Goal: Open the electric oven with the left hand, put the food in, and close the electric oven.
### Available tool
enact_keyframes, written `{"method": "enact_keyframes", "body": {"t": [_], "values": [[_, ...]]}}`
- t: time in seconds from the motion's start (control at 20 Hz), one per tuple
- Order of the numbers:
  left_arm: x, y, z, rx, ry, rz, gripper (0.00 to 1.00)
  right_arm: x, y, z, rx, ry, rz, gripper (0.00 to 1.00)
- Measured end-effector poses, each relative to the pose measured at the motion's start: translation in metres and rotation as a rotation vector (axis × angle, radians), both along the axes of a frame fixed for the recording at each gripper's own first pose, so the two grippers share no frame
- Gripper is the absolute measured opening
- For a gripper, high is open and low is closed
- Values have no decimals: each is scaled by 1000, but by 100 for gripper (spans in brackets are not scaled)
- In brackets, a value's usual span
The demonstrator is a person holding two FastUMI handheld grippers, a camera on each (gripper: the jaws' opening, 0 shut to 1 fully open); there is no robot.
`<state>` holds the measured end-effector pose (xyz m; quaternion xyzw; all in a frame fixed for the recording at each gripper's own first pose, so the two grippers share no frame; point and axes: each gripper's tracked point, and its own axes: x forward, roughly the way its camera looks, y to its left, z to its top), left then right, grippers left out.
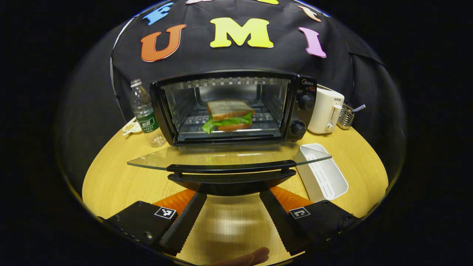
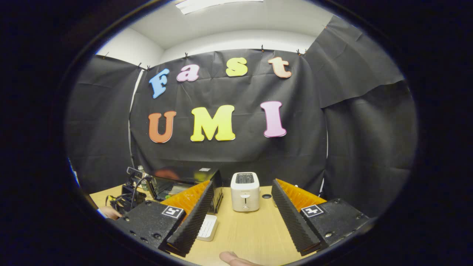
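The black electric oven (image 1: pixel 236 107) stands at the back of the wooden table with its glass door (image 1: pixel 229 155) folded down flat. A sandwich (image 1: pixel 230 115) with lettuce lies on the rack inside. My left gripper (image 1: pixel 232 195) is open, its fingertips reaching just under the door's black handle (image 1: pixel 231 177) and spread on either side of its middle. My right gripper (image 2: pixel 244 183) is open and empty, held above the table to the right of the oven (image 2: pixel 184 181). The left gripper (image 2: pixel 129 192) and the hand holding it (image 2: pixel 109 212) appear at the oven's front.
A water bottle (image 1: pixel 143 112) and a small dish (image 1: pixel 131 127) stand left of the oven. A white toaster (image 1: pixel 327 111) (image 2: pixel 244 192) and a metal rack (image 1: pixel 347 115) are on its right. A white tray (image 1: pixel 321 171) lies by the door's right corner.
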<state>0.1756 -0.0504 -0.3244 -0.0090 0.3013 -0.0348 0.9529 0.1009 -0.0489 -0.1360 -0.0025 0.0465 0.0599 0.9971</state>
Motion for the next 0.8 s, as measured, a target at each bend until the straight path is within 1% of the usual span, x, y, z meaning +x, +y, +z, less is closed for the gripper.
{"method": "enact_keyframes", "body": {"t": [0.25,0.4,0.5,0.6,0.65,0.7,0.75,0.8], "values": [[40,3,38,-25,-100,15,95,-10,-16,-3,-13,11,-48,100],[66,-6,53,-50,-153,-26,95,-19,-20,-2,1,14,-61,100],[87,0,65,-19,-200,-16,95,-26,-18,0,20,10,-55,100],[98,11,78,22,-253,18,95,-31,-21,3,13,10,-61,100],[94,11,80,24,-264,23,95,-36,-22,5,6,4,-67,89],[88,11,87,15,-271,22,95,-41,-23,9,2,-3,-70,100],[82,9,97,4,-288,17,95,-46,-21,11,-2,-11,-70,100],[76,7,108,-4,-314,13,95,-49,-20,14,-6,-15,-70,89]]}}
